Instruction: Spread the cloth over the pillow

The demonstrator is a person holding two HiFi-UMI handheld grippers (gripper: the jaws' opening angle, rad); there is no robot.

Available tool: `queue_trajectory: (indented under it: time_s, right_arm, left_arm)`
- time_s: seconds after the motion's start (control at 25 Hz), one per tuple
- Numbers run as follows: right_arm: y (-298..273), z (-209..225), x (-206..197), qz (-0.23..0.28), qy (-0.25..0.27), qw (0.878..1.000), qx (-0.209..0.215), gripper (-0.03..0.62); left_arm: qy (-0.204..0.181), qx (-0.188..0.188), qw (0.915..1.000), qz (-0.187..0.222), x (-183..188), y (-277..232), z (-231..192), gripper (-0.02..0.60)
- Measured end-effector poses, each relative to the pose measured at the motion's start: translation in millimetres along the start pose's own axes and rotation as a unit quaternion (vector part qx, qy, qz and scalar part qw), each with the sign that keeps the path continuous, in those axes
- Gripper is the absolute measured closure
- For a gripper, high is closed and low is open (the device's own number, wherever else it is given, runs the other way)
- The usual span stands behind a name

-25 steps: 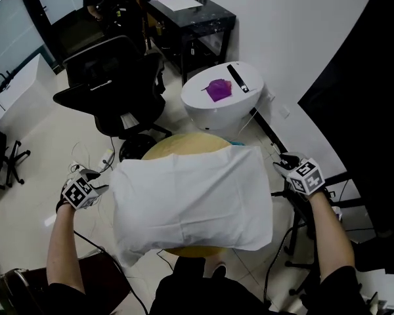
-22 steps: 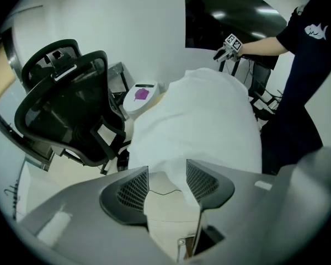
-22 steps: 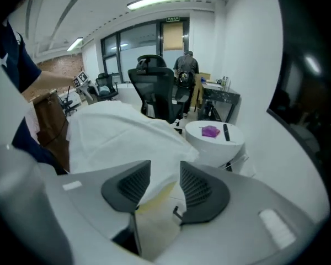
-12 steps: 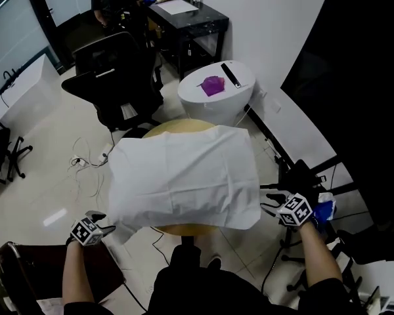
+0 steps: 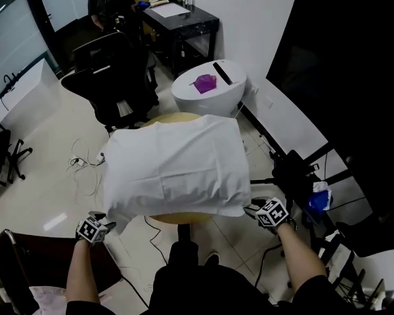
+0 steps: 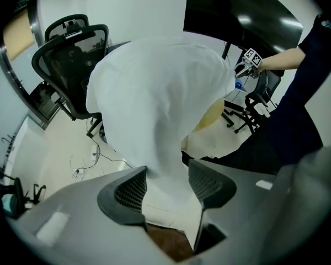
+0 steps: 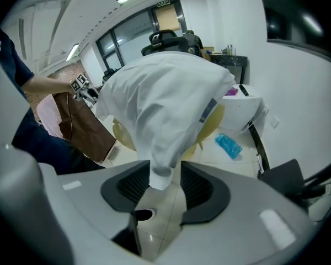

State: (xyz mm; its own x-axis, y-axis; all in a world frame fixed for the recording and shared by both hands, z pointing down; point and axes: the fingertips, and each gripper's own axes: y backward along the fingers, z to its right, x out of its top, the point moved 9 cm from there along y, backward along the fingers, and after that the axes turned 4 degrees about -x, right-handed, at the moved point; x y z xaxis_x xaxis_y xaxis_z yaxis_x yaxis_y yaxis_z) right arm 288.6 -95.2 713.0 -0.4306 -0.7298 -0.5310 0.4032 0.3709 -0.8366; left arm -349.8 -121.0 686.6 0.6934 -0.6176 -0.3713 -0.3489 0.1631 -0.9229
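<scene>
The cloth [image 5: 174, 166] lay draped over the pillow on the round worktop [image 5: 177, 117]. The left tool [image 6: 165, 189] and right tool [image 7: 164, 182] each pinched a near corner, their jaws having just eased wider. The best move looked like an even downward pull on both corners before letting go.

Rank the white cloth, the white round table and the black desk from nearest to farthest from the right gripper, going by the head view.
1. The white cloth: its near corner is held between the jaws of the right gripper, which have just been opening slightly.
2. The white round table: beyond the cloth, ahead.
3. The black desk: farthest, by the back wall.
</scene>
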Motion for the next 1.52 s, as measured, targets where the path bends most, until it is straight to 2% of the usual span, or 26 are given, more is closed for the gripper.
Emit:
queue_trajectory:
  time_s: [0.04,0.08,0.12,0.2,0.32,0.36,0.44,0.48,0.56,0.68,0.72,0.84,0.96,1.24,1.36,1.52]
  right_arm:
    - [-1,-5,1,0.006,0.007,1.000,-0.004,0.434]
    - [0,-9,3,0.013,0.017,1.000,-0.015,0.506]
    - [3,-14,5,0.019,0.029,0.999,-0.031,0.542]
    - [14,-22,11,0.026,0.055,0.996,-0.071,0.553]
    - [30,-34,18,0.027,0.077,0.990,-0.117,0.553]
    - [35,-38,19,0.023,0.085,0.988,-0.129,0.553]
    - [47,-43,21,0.010,0.107,0.982,-0.157,0.553]
    - [53,-45,23,0.003,0.119,0.977,-0.175,0.554]
    - [64,-52,25,-0.007,0.147,0.966,-0.214,0.554]
    - [65,-73,25,-0.024,0.220,0.938,-0.268,0.554]
    - [59,-79,23,-0.029,0.236,0.933,-0.272,0.554]
    - [30,-95,14,-0.040,0.255,0.937,-0.235,0.514]
    - [6,-116,17,-0.030,0.295,0.931,-0.213,0.480]
    - [-20,-137,38,-0.009,0.283,0.945,-0.161,0.437]
    - [-20,-133,38,-0.007,0.293,0.943,-0.158,0.434]
    - [-16,-134,36,-0.006,0.315,0.933,-0.171,0.433]
  left_arm:
    - [-0.005,0.008,0.9999,-0.004,2,-1,2,0.371]
    - [-0.009,0.017,0.9998,-0.008,4,-2,3,0.404]
    - [-0.012,0.026,0.9995,-0.011,6,-2,4,0.436]
    - [-0.012,0.044,0.9988,-0.017,7,-1,5,0.466]
    - [-0.006,0.063,0.9976,-0.027,0,4,0,0.467]
    - [-0.005,0.064,0.9976,-0.025,0,7,0,0.482]
    - [-0.003,0.063,0.9978,-0.021,-1,10,0,0.558]
    - [0.000,0.061,0.9979,-0.021,-1,10,1,0.580]
    - [0.000,0.058,0.9980,-0.026,-2,7,2,0.581]
    - [0.002,0.060,0.9975,-0.037,-5,1,3,0.581]
    - [0.005,0.062,0.9973,-0.039,-7,-1,3,0.581]
    - [0.011,0.068,0.9963,-0.051,-11,-4,0,0.581]
    - [0.005,0.066,0.9961,-0.058,-9,-4,1,0.581]
    - [-0.001,0.068,0.9969,-0.041,4,8,8,0.581]
    - [-0.009,0.099,0.9948,-0.023,10,31,9,0.580]
    - [-0.022,0.170,0.9849,0.026,33,89,12,0.550]
